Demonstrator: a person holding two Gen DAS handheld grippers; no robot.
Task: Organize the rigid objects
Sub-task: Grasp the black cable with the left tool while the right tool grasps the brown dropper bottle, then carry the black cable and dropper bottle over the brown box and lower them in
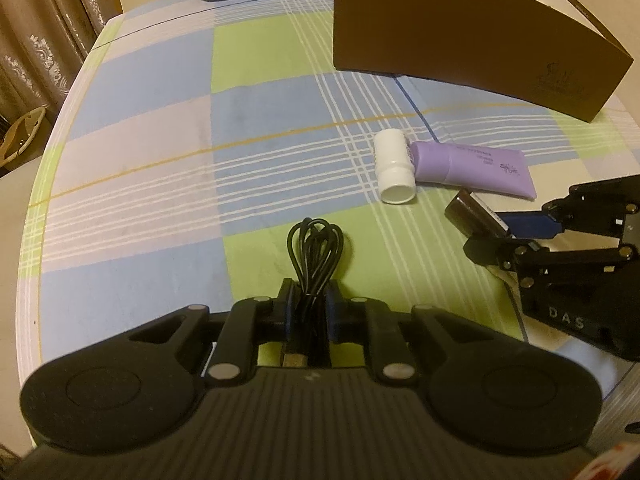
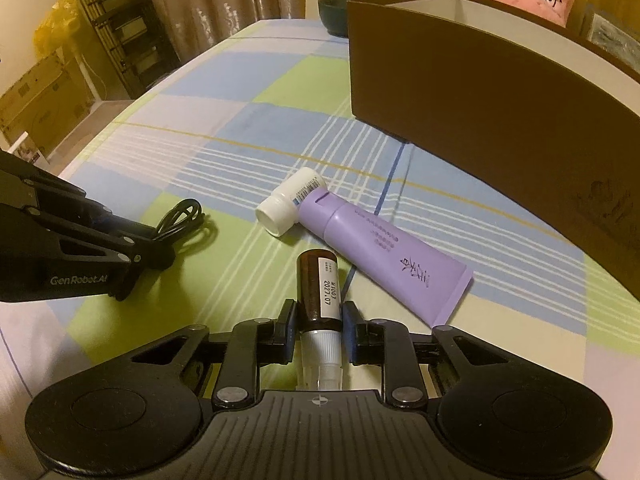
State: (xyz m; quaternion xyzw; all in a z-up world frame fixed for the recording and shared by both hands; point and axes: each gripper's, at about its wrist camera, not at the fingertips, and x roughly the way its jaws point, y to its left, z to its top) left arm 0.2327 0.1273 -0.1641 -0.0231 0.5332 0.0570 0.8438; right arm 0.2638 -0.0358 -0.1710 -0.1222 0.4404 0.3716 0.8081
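1. My left gripper (image 1: 308,312) pinches the cable (image 1: 316,256); my right gripper (image 2: 319,322) pinches the vial (image 2: 319,286).
2. Ahead of the right gripper lie the bottle (image 2: 289,204) and tube (image 2: 384,256), not yet boxed.
3. The box (image 2: 500,120) stands beyond them; I can't see its contents.

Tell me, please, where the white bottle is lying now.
In both wrist views the white bottle lies on its side on the checked tablecloth, touching the cap end of the purple tube, in front of the brown box.
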